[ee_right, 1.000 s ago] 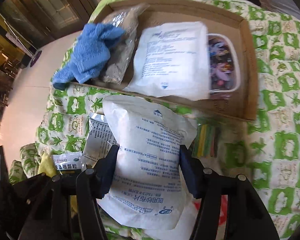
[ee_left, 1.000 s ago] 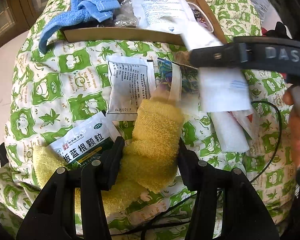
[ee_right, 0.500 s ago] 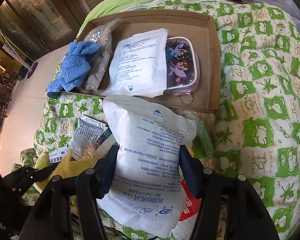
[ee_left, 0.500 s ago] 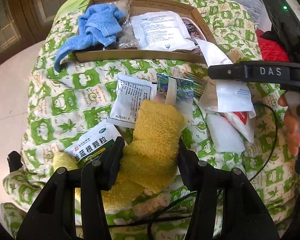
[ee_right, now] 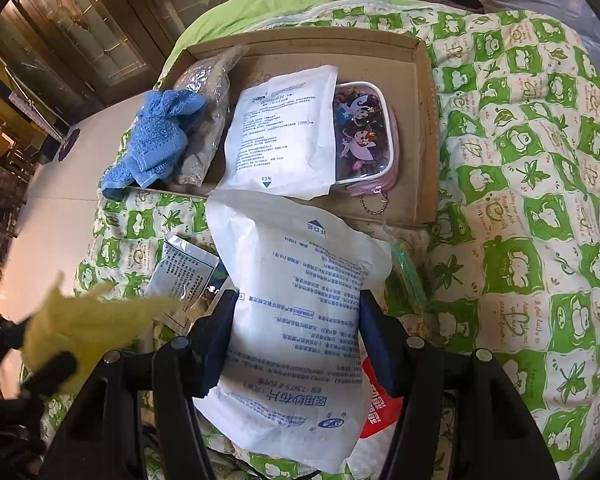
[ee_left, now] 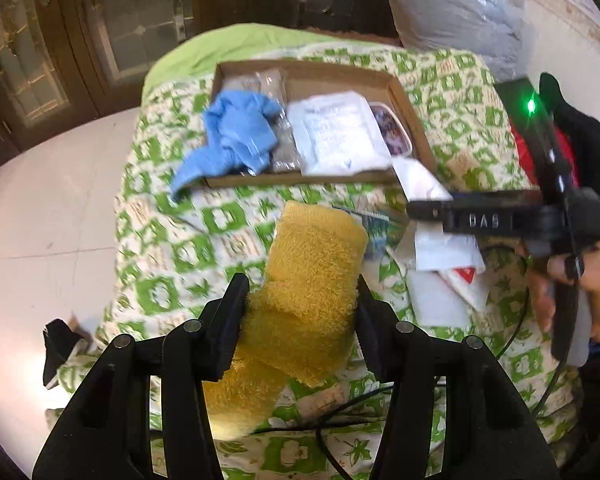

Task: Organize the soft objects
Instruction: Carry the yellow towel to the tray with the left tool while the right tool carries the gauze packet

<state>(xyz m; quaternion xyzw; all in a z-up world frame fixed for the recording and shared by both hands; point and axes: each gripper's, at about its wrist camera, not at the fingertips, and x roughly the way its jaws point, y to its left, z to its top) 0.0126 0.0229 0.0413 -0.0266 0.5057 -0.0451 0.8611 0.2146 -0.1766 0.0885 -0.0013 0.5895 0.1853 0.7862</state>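
My left gripper (ee_left: 300,296) is shut on a yellow towel (ee_left: 308,280) and holds it raised above the green-patterned quilt (ee_left: 172,256). The towel shows blurred at the lower left of the right wrist view (ee_right: 88,320). My right gripper (ee_right: 298,312) is shut on a white medical pouch (ee_right: 296,300) with blue print, held above the quilt (ee_right: 520,200). It appears in the left wrist view (ee_left: 480,220) as a black bar to the right of the towel. A cardboard tray (ee_right: 424,140) beyond holds a blue towel (ee_right: 160,140), a second white pouch (ee_right: 284,136), a clear bag (ee_right: 208,92) and a pink cartoon pouch (ee_right: 360,132).
Loose packets lie on the quilt: a grey sachet (ee_right: 180,272), a red-and-white packet (ee_right: 380,404) and white packets (ee_left: 440,280). A black cable (ee_left: 512,340) runs across the quilt. White floor (ee_left: 52,220) is to the left, and a grey plastic-wrapped bundle (ee_left: 460,8) beyond.
My left gripper has lifted the yellow towel up and back, so the bed looks farther away. The right gripper has also risen with the white pouch.
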